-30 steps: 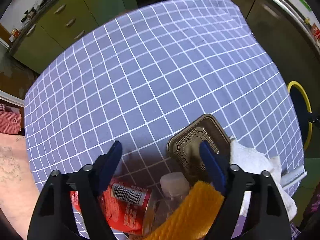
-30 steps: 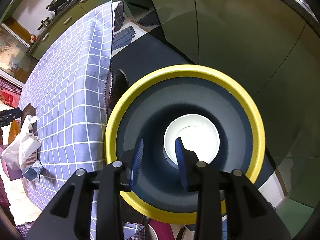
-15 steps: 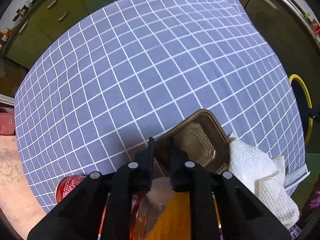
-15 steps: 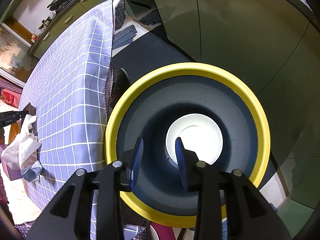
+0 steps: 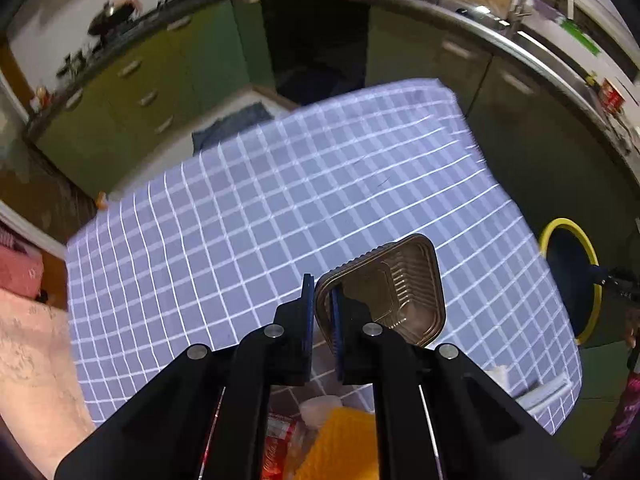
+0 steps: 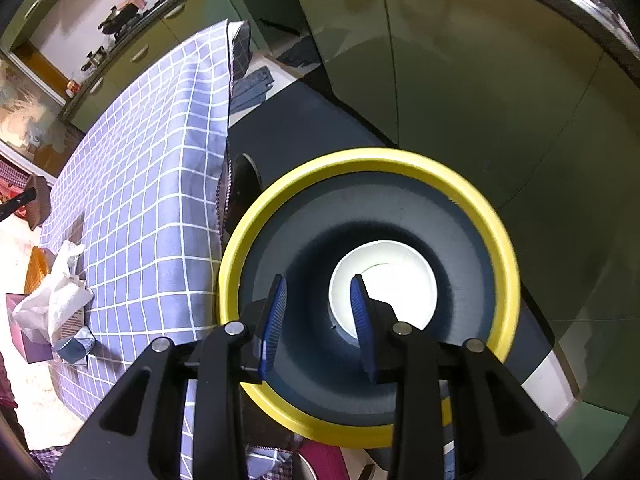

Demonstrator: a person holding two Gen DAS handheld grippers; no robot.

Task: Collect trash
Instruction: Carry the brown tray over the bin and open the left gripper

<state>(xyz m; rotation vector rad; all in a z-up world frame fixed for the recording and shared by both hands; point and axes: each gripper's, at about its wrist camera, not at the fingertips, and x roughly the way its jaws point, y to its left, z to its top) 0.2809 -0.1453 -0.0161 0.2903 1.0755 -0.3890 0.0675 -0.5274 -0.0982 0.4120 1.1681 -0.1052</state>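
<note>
My left gripper (image 5: pixel 321 322) is shut on the near rim of a brown foil tray (image 5: pixel 396 292) and holds it lifted and tilted above the checked tablecloth (image 5: pixel 248 216). Below it lie a red can (image 5: pixel 276 450), a clear plastic piece (image 5: pixel 320 410) and an orange sponge (image 5: pixel 340 444). My right gripper (image 6: pixel 318 320) is open and empty above the dark bin with a yellow rim (image 6: pixel 496 240); a white paper cup (image 6: pixel 396 280) lies at its bottom. The bin also shows in the left wrist view (image 5: pixel 588 256), beside the table's right edge.
In the right wrist view, crumpled white tissue (image 6: pixel 52 300), a blue-grey wrapper (image 6: pixel 74 346) and a pink box (image 6: pixel 28 340) sit at the table's near end. Green kitchen cabinets (image 6: pixel 460 80) stand behind the bin. Cabinets and a counter (image 5: pixel 132 80) lie beyond the table.
My left gripper closed on the foil tray's rim and has lifted it off the cloth, tilting up. The right gripper stayed over the bin.
</note>
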